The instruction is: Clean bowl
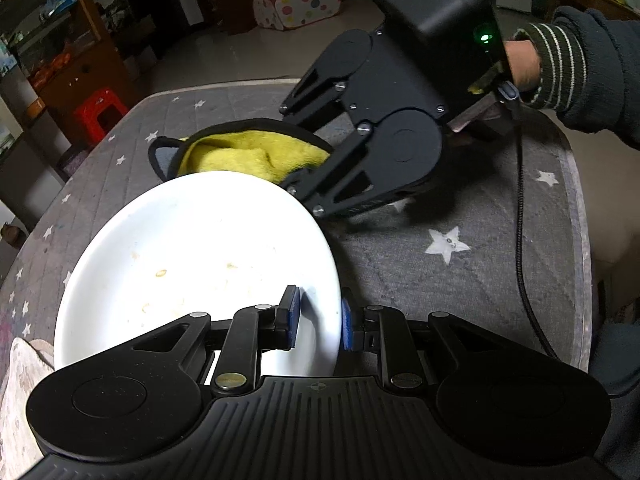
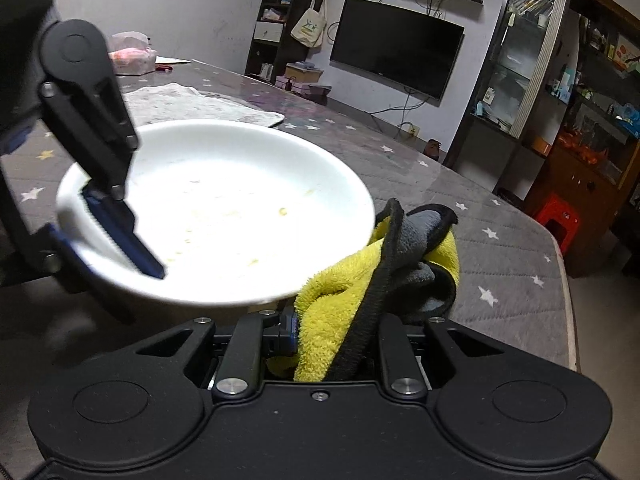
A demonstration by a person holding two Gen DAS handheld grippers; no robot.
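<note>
Grey star-print surface (image 1: pixel 460 280): white bowl (image 1: pixel 200 248) w/ food specks, stiff, slick, breakable, left tool (image 1: pixel 318 318) pinching its rim, tilted; right tool (image 2: pixel 332 332) clamped on soft yellow cloth (image 2: pixel 332 300) beside rim.

Grey quilted table cover (image 1: pixel 480 248) printed with white stars. Off-white rag (image 2: pixel 192 102) lying flat toward the far side. Pink-filled plastic container (image 2: pixel 132 56) at the far left edge. Beyond, dark wall television (image 2: pixel 394 62), hanging tote bag (image 2: pixel 310 26), red stool (image 1: pixel 100 112) on the floor, polka-dot play tent (image 1: pixel 298 0).
</note>
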